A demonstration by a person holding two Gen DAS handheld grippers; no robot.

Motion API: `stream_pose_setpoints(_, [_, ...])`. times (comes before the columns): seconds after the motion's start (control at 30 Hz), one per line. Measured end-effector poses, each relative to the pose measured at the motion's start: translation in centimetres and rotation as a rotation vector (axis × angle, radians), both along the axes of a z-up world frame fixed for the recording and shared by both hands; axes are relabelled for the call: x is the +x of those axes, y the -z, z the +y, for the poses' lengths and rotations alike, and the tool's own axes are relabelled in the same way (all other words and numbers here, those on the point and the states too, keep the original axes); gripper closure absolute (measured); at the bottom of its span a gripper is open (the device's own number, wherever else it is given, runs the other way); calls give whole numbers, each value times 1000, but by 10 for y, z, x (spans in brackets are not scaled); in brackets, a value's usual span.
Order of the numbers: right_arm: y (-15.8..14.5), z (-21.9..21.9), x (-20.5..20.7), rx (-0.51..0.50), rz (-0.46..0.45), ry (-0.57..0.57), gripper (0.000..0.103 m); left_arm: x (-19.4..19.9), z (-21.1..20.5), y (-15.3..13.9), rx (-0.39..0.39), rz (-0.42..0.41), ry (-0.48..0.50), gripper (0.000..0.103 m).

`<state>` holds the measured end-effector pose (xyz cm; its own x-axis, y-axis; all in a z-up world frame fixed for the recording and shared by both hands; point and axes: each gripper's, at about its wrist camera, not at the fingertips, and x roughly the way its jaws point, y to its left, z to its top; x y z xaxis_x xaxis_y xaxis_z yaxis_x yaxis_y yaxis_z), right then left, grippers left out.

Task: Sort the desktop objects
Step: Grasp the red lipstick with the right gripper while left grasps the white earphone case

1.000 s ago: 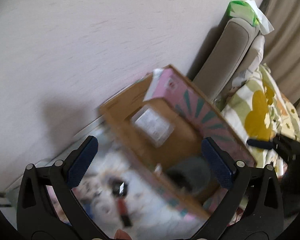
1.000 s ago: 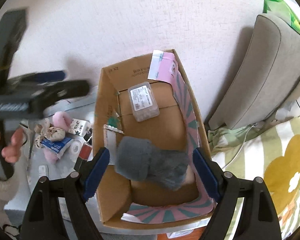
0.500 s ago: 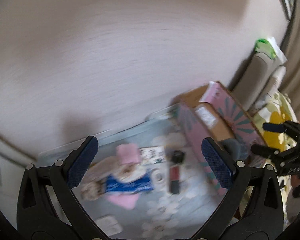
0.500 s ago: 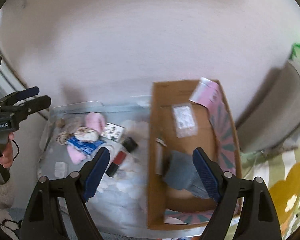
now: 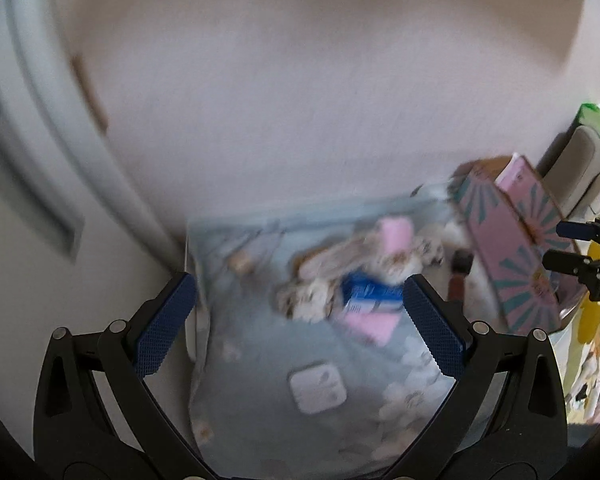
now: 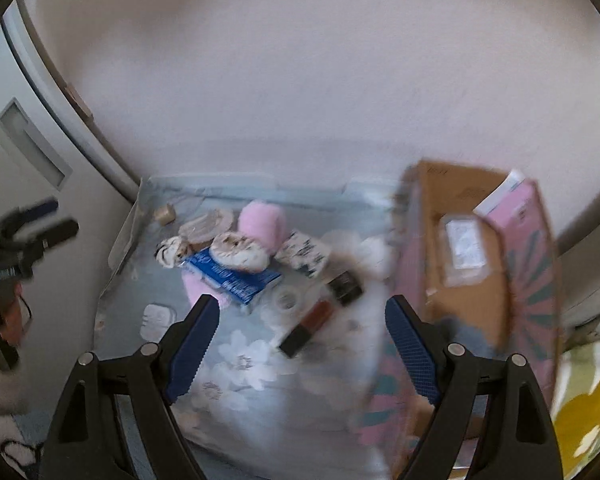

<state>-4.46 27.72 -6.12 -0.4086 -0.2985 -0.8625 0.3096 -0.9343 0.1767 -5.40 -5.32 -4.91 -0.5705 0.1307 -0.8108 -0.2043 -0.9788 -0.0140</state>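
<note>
A small table with a pale blue flowered cloth point(image 6: 236, 364) holds a pile of small things: a pink plush point(image 6: 260, 220), a blue packet point(image 6: 232, 278), round patterned pieces point(image 6: 240, 254), a black and red tube point(image 6: 306, 328) and a white square item point(image 6: 156, 318). The pile also shows blurred in the left wrist view point(image 5: 364, 280). An open cardboard box with pink sides point(image 6: 484, 280) stands at the right. My left gripper point(image 5: 300, 324) and right gripper point(image 6: 300, 344) are both open and empty above the cloth.
A plain wall rises behind the table. A white door frame point(image 6: 60, 120) stands at the left. A grey cushion point(image 5: 588, 164) and a yellow flowered bedcover point(image 6: 584, 412) lie to the right of the box.
Both grippers have swung left, away from the box and over the cloth with the pile. Both stay open and empty.
</note>
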Motion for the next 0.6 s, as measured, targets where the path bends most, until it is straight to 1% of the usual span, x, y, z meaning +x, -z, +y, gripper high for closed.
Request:
stream_pose_setpoints(0.1, [29, -18, 5, -32, -51, 16, 21, 20, -8, 36, 9, -40, -70, 1])
stream_pose_setpoints(0.23, [71, -34, 13, 18, -91, 75, 21, 41, -5, 87, 42, -108, -137, 2])
stream_pose_setpoints(0.3, [93, -33, 13, 43, -105, 134, 21, 49, -1, 112, 26, -132, -155, 3])
stream_pose_setpoints(0.37, [109, -28, 10, 57, -118, 183, 21, 53, 5, 132, -2, -137, -175, 3])
stream_pose_setpoints(0.43, [126, -25, 7, 62, -125, 220, 25, 56, 6, 150, -29, -132, -199, 3])
stream_pose_setpoints(0.47, [131, -27, 5, 67, -125, 231, 28, 58, 5, 157, -41, -130, -214, 3])
stream_pose_setpoints(0.53, [141, -28, 2, 73, -113, 250, 30, 59, 4, 173, -59, -140, -251, 4])
stream_pose_setpoints(0.57, [144, -28, 1, 80, -102, 254, 30, 60, 3, 180, -62, -146, -276, 6])
stream_pose_setpoints(0.6, [146, -30, 0, 87, -90, 253, 31, 62, 1, 183, -45, -141, -292, 6])
